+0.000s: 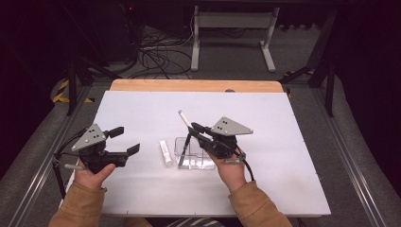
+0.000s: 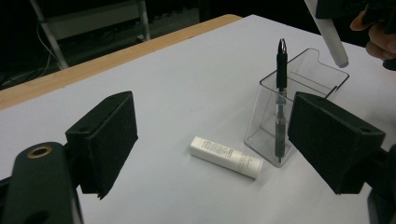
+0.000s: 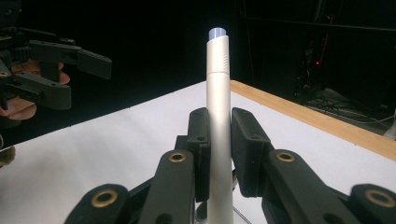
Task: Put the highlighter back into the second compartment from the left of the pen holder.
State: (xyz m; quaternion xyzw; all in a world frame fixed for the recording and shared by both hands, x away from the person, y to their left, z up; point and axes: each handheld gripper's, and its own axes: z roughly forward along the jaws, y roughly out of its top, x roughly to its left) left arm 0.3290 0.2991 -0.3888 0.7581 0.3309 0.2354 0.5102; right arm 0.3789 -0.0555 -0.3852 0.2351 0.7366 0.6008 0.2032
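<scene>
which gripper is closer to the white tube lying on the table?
Left. The left gripper is open just to the tube's left. The right gripper is above the clear holder on the tube's other side, shut on a white pen.

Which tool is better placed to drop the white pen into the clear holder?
Right. The right tool is already shut on the white pen, over the holder; the left tool is open, off to the side.
</scene>
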